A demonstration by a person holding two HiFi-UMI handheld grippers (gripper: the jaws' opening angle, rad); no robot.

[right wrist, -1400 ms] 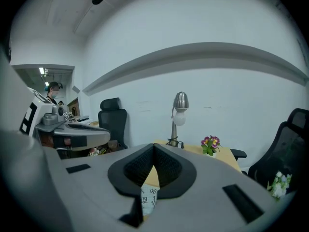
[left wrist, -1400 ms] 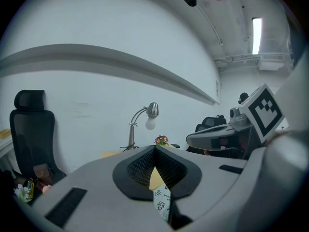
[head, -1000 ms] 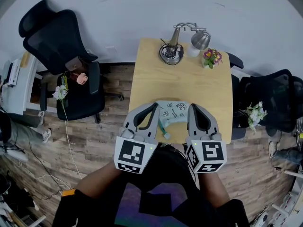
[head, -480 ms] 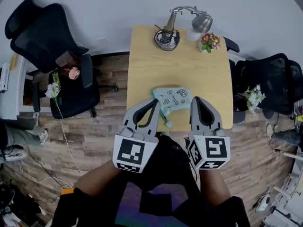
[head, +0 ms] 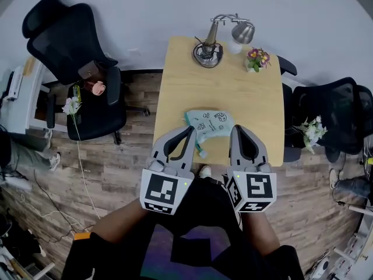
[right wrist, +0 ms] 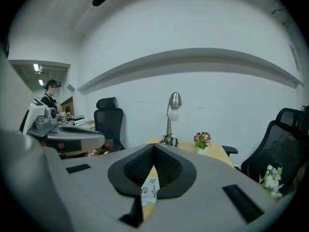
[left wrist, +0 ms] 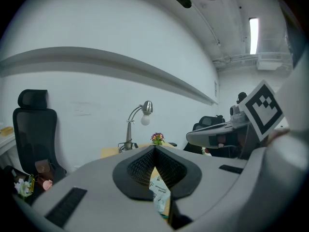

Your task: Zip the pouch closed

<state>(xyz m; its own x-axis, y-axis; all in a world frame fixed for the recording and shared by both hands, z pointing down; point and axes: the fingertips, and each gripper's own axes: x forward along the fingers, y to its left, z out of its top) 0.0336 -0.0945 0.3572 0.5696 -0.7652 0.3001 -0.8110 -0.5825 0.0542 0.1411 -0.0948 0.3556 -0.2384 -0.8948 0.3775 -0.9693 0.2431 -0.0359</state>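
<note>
Now poised with left gripper (head: 190, 130) and right gripper (head: 235, 129) both clenched on nothing, flanking the pouch (head: 211, 122) lying just ahead near the table's (head: 221, 86) front edge, long axis crosswise, dangling end nearest the left.

Brightly, evenly lit from above, with glare at a ceiling light (left wrist: 253, 35), soft shadows, strong fisheye bending, dark corners, slight blur close up
</note>
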